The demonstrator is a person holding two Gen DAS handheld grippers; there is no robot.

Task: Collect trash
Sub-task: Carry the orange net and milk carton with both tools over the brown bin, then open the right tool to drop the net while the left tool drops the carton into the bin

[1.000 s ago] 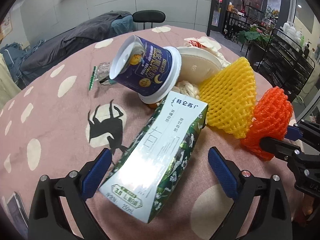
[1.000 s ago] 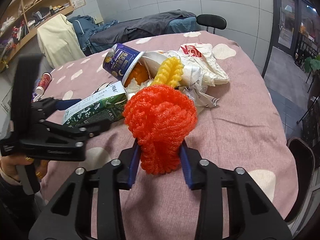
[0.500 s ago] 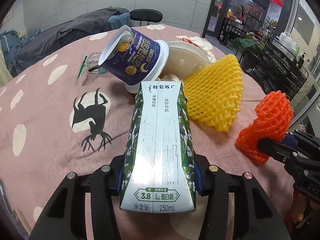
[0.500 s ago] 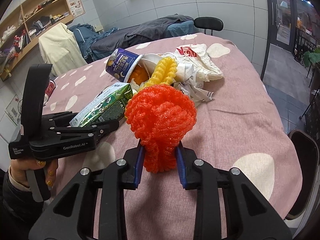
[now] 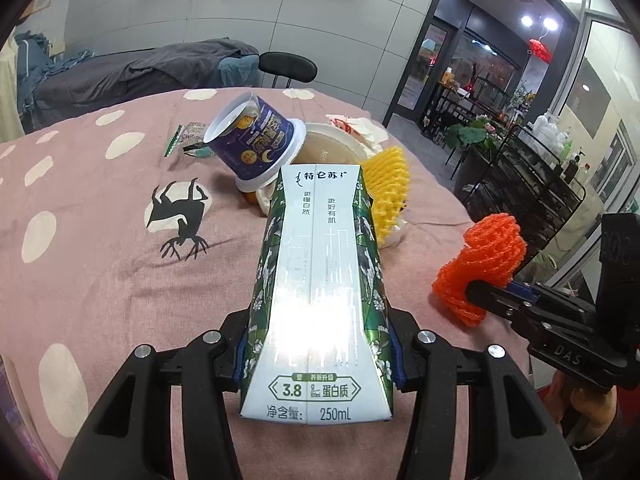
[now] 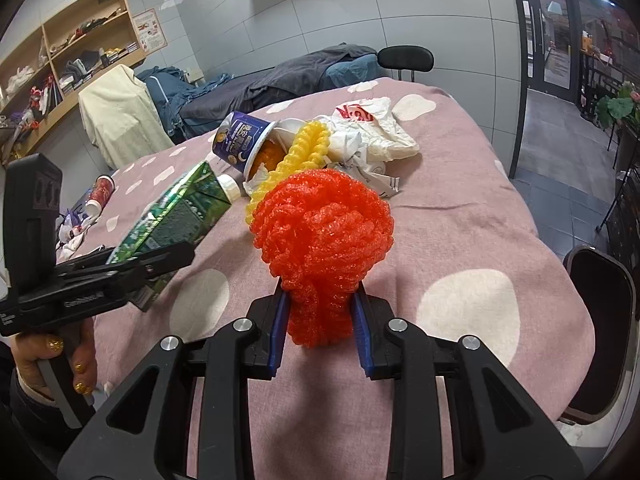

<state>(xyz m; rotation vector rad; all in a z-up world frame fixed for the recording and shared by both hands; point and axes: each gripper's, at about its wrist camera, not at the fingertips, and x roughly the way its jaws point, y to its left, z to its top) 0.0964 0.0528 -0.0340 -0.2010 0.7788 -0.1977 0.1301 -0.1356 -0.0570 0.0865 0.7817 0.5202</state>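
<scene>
Gripping milk carton [image 5: 316,292] now, left tongs [image 5: 316,354] closed since earlier.

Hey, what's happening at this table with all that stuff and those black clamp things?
A person is clearing trash off a pink spotted tablecloth, with a hand-held claw in each hand. The left claw is clamped on a green and white milk carton; the right claw grips an orange foam net. A purple cup, yellow foam net and crumpled wrappers remain in a pile.

The left tool [image 5: 316,354], wide open a second ago, has clamped the milk carton [image 5: 318,280] and lifted its far end off the desk [image 5: 100,248].
</scene>
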